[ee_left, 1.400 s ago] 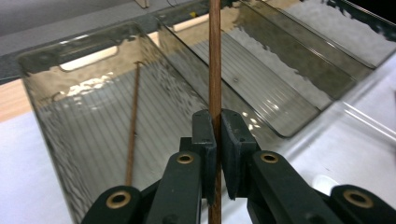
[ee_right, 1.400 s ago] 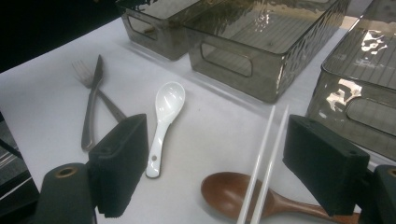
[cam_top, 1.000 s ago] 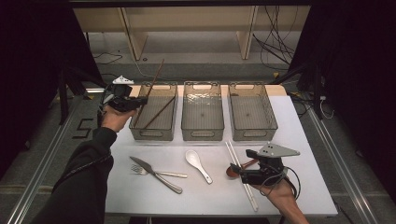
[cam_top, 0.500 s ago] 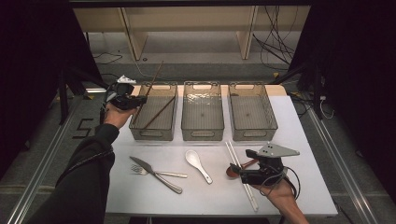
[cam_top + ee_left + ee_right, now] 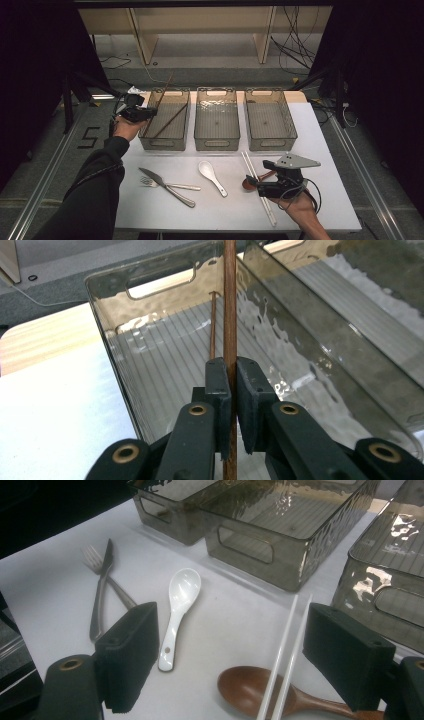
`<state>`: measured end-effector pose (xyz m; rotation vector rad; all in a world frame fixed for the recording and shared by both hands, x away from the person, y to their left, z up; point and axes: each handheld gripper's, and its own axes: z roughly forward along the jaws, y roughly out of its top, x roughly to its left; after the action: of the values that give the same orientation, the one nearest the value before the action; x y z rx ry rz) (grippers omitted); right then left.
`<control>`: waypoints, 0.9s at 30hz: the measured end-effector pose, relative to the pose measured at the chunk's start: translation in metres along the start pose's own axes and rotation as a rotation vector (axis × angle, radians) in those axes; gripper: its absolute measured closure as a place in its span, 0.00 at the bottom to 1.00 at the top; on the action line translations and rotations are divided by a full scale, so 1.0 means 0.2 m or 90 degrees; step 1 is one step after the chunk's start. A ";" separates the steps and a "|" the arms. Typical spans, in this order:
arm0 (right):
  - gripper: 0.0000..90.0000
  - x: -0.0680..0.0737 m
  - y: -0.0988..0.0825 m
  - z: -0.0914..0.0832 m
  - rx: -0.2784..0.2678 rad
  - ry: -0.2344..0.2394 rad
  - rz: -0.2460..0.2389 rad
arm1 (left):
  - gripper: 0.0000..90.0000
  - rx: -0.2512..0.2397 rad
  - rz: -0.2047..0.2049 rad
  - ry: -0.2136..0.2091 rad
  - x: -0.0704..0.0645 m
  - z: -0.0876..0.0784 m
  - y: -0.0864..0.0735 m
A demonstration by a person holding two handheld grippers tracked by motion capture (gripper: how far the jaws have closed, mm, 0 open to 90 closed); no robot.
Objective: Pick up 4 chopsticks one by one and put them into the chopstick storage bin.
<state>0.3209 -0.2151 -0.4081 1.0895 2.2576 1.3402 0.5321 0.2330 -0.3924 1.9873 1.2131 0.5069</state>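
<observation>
The left claw (image 5: 233, 390) is clamped tight on a brown chopstick (image 5: 230, 315), which rises steeply from its jaws over the left bin (image 5: 165, 142); holding it near 1 end probably lets the far tip be steered down beside the second brown chopstick (image 5: 170, 121) already lying inside. That bin's near wall sits just ahead of the claw and could catch the stick. The right claw (image 5: 230, 655) rests wide open and empty on the bench (image 5: 230, 210), astride 2 white chopsticks (image 5: 285, 650) lying over a brown spoon (image 5: 250, 692); a white spoon (image 5: 177, 610), a knife (image 5: 102, 592) and a fork (image 5: 92, 557) lie further off.
</observation>
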 end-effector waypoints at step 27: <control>0.26 0.00 0.00 0.00 0.005 -0.003 0.002 | 0.33 -0.006 -0.036 -0.066 -0.21 -0.23 -0.05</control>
<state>0.3210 -0.2152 -0.4080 1.0984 2.2602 1.3296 0.4770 0.2170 -0.3686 1.9399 1.1975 0.3770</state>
